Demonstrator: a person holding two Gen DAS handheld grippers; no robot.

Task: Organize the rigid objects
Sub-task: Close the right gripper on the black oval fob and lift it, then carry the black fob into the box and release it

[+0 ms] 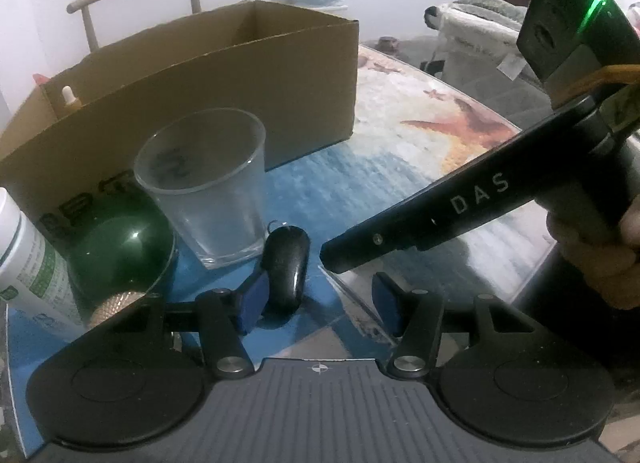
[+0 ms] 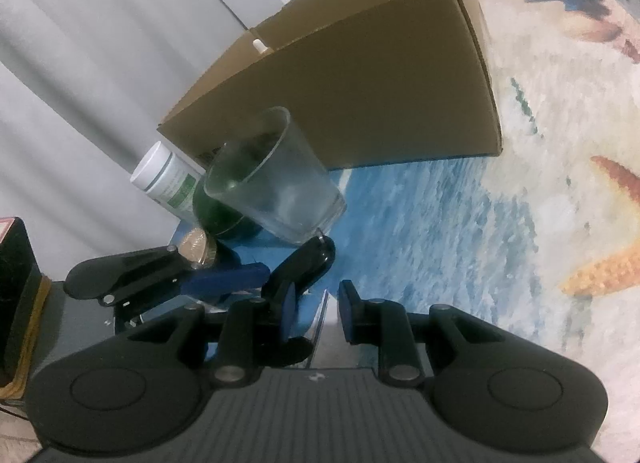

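A black oval fob (image 1: 286,267) with a small ring lies on the table between the fingers of my left gripper (image 1: 320,301). It rests against the left blue pad, well apart from the right one, so the gripper is open. My right gripper (image 1: 332,259) reaches in from the right, its tip just above that gap. In the right wrist view, my right gripper (image 2: 318,311) has its pads a narrow gap apart with nothing between them. The fob (image 2: 306,263) sits beside its left finger. An open cardboard box (image 1: 224,75) stands behind.
A clear glass (image 1: 204,191) stands just beyond the fob. A dark green bottle (image 1: 116,247) with a gold cap and a white bottle (image 1: 24,247) are to its left. A small dropper bottle (image 1: 68,97) is in the box. The starfish-print tabletop (image 1: 420,131) extends to the right.
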